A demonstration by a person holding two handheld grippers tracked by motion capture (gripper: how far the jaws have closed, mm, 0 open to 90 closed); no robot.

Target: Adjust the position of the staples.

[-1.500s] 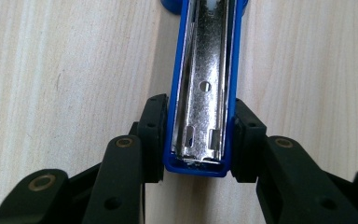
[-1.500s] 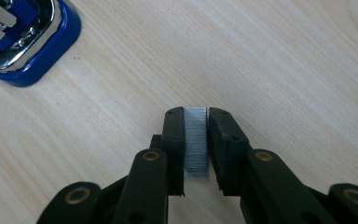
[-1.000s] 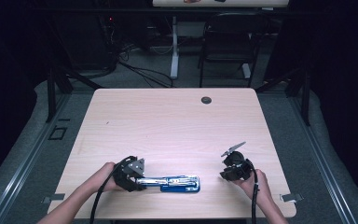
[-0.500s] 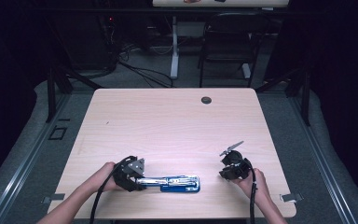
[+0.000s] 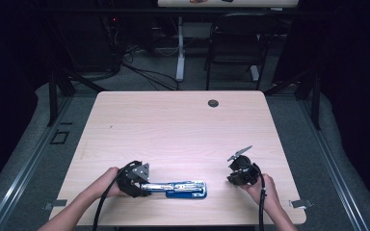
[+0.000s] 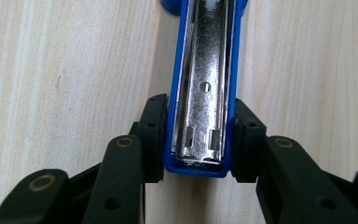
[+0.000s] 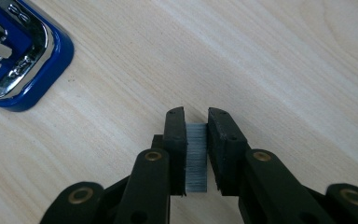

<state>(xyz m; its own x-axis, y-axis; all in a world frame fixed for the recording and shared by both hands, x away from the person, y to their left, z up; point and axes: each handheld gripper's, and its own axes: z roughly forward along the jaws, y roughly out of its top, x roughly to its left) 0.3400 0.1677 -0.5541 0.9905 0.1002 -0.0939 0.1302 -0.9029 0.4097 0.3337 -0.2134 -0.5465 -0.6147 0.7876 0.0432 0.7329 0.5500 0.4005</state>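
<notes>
The left gripper (image 5: 134,179) pinches the near end of a blue stapler (image 5: 185,188), opened flat on the pale wood-grain table (image 5: 183,125), its chrome channel facing up. Right of the stapler, well apart, the right gripper (image 7: 196,122) has just been closing and clamps a grey ribbed strip of staples (image 7: 196,158). Dark carpet and a black chair (image 5: 233,43) lie beyond the table.

No text, label, brand, number or sign can be read. The blue stapler (image 6: 204,88) carries embossed marks on its chrome front edge in the right gripper view, too small and blurred to make out.
</notes>
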